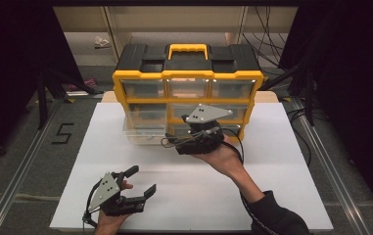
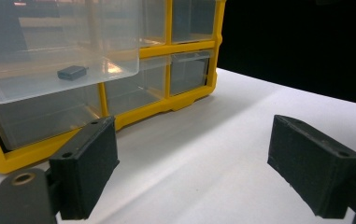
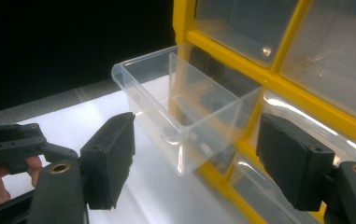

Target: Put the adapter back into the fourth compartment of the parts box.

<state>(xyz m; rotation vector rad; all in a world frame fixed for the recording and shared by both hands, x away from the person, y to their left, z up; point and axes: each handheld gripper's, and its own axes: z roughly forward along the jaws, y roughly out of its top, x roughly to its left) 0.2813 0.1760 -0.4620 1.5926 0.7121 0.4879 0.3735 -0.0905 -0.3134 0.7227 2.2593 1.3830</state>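
A yellow-and-black drawer cabinet (image 1: pixel 188 88) stands at the far side of the white bench (image 1: pixel 282 196), its black lid topped by a yellow handle (image 1: pixel 188 50). One clear plastic drawer (image 1: pixel 145 131) in the left column of the cabinet is pulled out toward the person; in the left gripper view this drawer (image 2: pixel 49 70) juts out from the cabinet front and holds a small dark block (image 2: pixel 72 72) on its floor. The right tongs (image 1: pixel 170 142) are held just in front of the cabinet, beside the pulled-out drawer, pointing toward it; in the right gripper view the two black jaws stand apart, released, with the near corner of the drawer (image 3: pixel 185 116) showing in the gap between them and neither pad touching it. The left tongs (image 1: pixel 140 181) rest low over the bench, well apart from the cabinet and nearer the person, their jaws spread wide and grasping nothing; bare bench surface lies between the pads (image 2: pixel 89 172) in the left gripper view.
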